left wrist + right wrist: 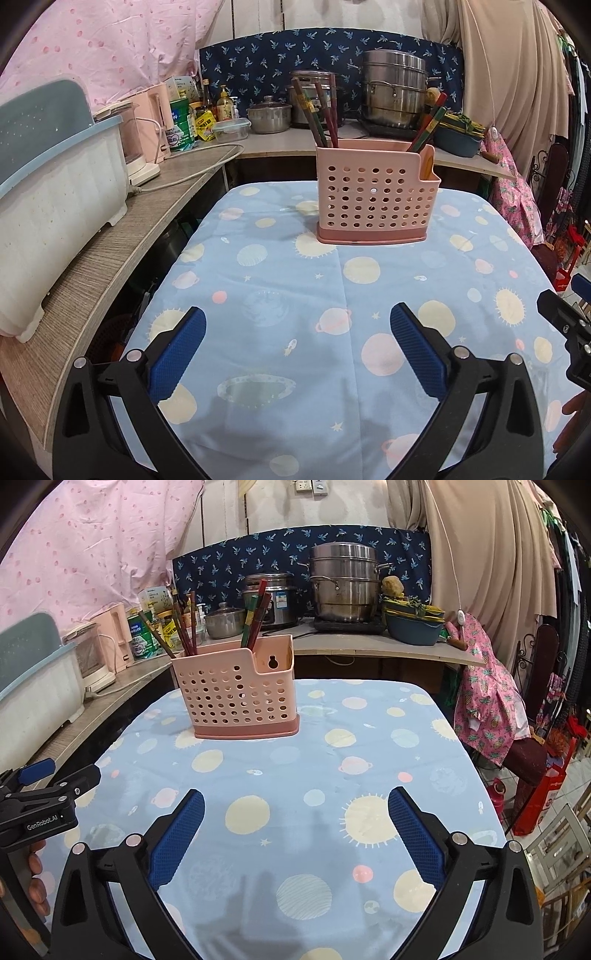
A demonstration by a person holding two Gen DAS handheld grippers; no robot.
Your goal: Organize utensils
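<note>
**Both grippers empty over the table**

The pink holder (373,199) stands upright at the far end of the table (332,369), on its planet-print cloth. Chopsticks (323,110) lean in its left compartment, more (428,127) in its right (a few are red-and-green). The left gripper (297,354) and right gripper (295,834) hover near the table's close edge, jaws spread wide, nothing between them.

Steel steamer pot (343,583), dish rack (55,206)
</note>
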